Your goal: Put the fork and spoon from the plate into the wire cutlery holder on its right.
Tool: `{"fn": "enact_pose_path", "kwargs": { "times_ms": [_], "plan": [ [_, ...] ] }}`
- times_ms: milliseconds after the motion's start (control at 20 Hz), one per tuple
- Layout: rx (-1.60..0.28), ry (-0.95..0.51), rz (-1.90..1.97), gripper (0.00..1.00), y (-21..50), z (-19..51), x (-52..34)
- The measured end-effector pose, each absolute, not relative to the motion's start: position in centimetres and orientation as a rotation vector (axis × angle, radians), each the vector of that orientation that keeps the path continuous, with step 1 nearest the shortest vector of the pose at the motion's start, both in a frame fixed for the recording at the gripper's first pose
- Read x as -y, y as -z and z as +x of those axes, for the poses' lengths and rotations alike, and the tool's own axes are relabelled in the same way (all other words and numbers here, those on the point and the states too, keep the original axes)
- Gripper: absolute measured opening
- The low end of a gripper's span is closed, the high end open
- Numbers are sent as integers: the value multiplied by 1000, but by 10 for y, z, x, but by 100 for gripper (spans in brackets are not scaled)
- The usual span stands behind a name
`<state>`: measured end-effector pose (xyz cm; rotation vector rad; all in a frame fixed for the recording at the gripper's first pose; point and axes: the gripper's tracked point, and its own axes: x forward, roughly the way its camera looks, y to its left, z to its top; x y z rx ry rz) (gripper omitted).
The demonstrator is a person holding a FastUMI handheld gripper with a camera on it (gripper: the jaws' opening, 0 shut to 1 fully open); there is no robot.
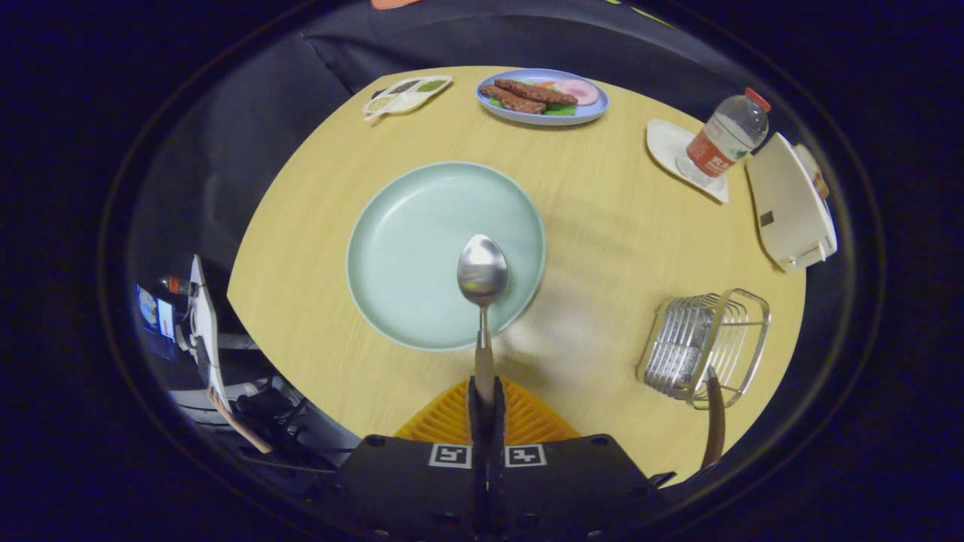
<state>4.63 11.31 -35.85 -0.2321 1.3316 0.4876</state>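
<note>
My gripper [486, 391] is shut on the wooden handle of the spoon [482, 275]. The spoon points forward, its metal bowl held in the air over the near right part of the pale green plate [399, 248]. The plate has nothing lying in it. The wire cutlery holder [704, 342] stands on the table to the right of the plate. A wooden handle [714, 421], apparently the fork's, sticks out of the holder toward me.
The round wooden table [602, 226] carries a blue plate of food [542, 96] at the far side, a divided sauce dish [407, 94], a water bottle [723, 139] on a white coaster, and a white device [791, 203] beyond the holder.
</note>
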Motion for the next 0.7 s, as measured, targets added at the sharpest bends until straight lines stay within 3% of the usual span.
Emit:
{"fn": "enact_pose_path", "kwargs": {
  "times_ms": [700],
  "plan": [
    [-1407,-338,-127,1,269,26,33]
  ]
}}
